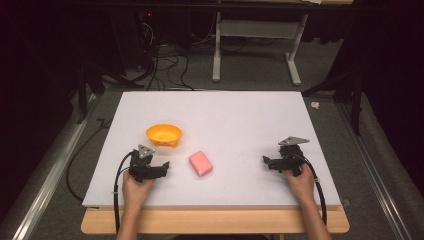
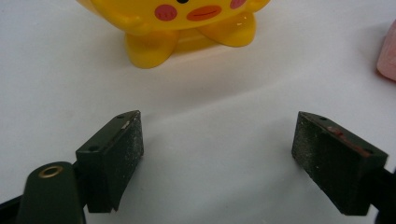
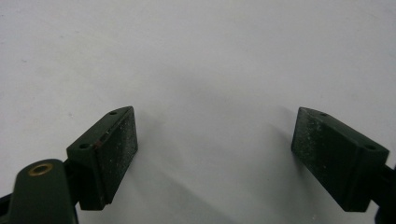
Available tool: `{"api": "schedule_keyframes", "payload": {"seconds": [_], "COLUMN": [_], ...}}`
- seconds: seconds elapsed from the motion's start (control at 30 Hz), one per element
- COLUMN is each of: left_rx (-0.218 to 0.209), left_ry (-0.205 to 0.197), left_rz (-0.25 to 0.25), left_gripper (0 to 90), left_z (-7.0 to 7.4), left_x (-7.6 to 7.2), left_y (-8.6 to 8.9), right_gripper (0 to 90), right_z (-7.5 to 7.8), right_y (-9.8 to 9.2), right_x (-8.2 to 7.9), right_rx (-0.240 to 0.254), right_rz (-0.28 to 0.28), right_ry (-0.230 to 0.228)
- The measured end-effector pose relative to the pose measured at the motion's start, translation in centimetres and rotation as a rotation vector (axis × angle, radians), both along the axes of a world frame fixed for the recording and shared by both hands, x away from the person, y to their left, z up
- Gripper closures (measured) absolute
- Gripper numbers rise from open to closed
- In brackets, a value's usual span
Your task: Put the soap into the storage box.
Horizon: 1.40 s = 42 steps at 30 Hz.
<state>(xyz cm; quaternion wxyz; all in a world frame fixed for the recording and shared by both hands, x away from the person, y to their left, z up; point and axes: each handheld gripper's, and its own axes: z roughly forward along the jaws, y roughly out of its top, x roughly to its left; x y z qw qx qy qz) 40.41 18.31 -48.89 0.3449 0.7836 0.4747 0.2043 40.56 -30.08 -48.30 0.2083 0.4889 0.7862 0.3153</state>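
An orange-yellow bowl (image 1: 164,134) stands on the white board (image 1: 230,115), left of centre. Seen from the left gripper view, the bowl (image 2: 187,28) has stubby feet and a painted face with pink cheeks. A pink rounded block (image 1: 200,163) lies to the bowl's right and nearer me; its edge (image 2: 387,56) shows at the right border. My left gripper (image 1: 150,167) rests on the board just short of the bowl, its jaws (image 2: 217,126) wide apart around bare board. My right gripper (image 1: 282,161) sits at the board's right, also open (image 3: 215,121) with nothing between its jaws.
The white board lies on a wooden table whose front edge (image 1: 215,220) shows below my hands. Black cables (image 1: 117,195) trail from both grippers. Behind the board are a dark floor, loose cables (image 1: 165,65) and a white table frame (image 1: 255,45).
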Motion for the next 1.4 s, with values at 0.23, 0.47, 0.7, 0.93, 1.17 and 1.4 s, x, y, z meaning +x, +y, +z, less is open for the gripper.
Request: {"api": "schedule_keyframes", "payload": {"seconds": [0.23, 0.47, 0.7, 0.93, 1.17, 1.4], "left_rx": [-0.001, -0.004, -0.005, -0.008, 0.0, 0.009], "left_ry": [-0.002, 0.001, 0.004, 0.007, 0.008, 0.024], "left_rz": [0.002, 0.002, 0.001, 0.002, 0.002, 0.021], "left_gripper": [17.2, 17.1, 17.1, 17.1, 17.1, 15.4], "left_z": [-0.02, -0.02, 0.0, 0.02, 0.06, 0.26], "left_x": [-0.01, 0.01, 0.04, 0.09, 0.09, 0.14], "left_y": [0.0, 0.04, 0.05, 0.07, 0.01, -0.17], "right_gripper": [15.0, 14.5, 14.5, 14.4, 14.4, 14.4], "right_z": [0.0, -0.01, -0.02, -0.02, -0.02, -0.02], "right_y": [0.02, -0.02, -0.04, -0.03, -0.03, -0.03], "right_x": [-0.01, 0.02, 0.04, 0.04, 0.05, 0.05], "right_rx": [0.001, 0.0, 0.0, 0.002, 0.002, 0.003], "right_rz": [-0.002, -0.002, -0.001, -0.002, -0.002, -0.002], "right_ry": [0.0, 0.0, 0.0, 0.0, 0.0, 0.0]}}
